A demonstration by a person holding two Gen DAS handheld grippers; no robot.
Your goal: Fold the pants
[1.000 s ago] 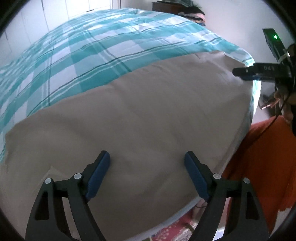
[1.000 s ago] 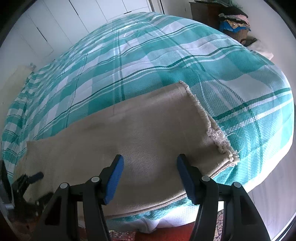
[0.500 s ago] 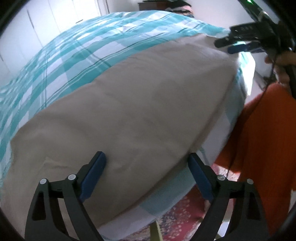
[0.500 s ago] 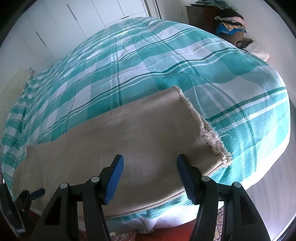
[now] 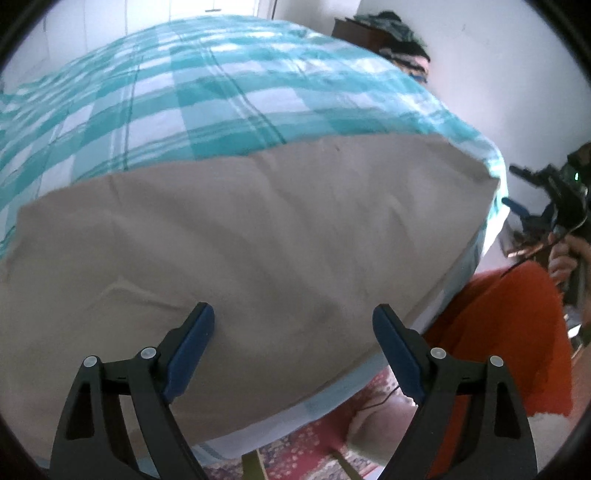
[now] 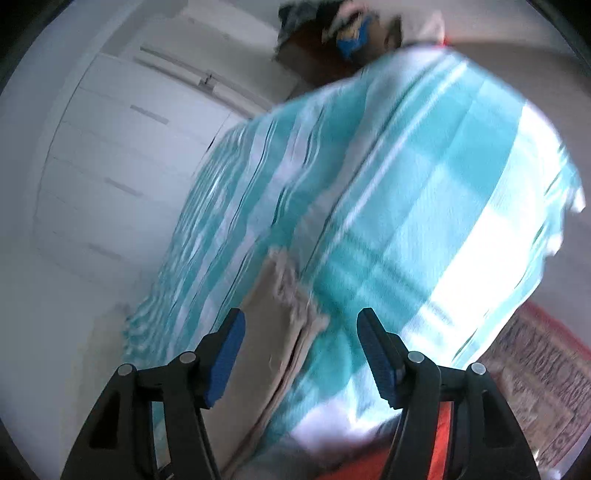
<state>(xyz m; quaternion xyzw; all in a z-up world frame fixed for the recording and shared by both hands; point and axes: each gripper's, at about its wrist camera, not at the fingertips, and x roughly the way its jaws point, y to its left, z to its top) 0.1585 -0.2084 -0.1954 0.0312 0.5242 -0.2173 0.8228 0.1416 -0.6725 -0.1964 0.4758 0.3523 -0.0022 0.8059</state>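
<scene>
Beige pants (image 5: pixel 251 236) lie folded flat along the near edge of a bed with a teal and white plaid cover (image 5: pixel 207 81). My left gripper (image 5: pixel 293 343) is open and empty, just above the pants' near edge. My right gripper (image 6: pixel 299 354) is open and empty, tilted, near the frayed hem end of the pants (image 6: pixel 288 295); that view is blurred. The right gripper also shows in the left wrist view (image 5: pixel 532 192), off the bed's right corner.
White wardrobe doors (image 6: pixel 122 155) stand beyond the bed. A dark dresser with piled clothes (image 5: pixel 388 33) is at the far corner. A patterned red rug (image 6: pixel 546 387) lies on the floor. The person's orange garment (image 5: pixel 517 332) is to the right.
The right gripper has swung and tilted sharply toward the pants' hem end, off the bed's corner. The left gripper shifted slightly over the near edge. Both stay open.
</scene>
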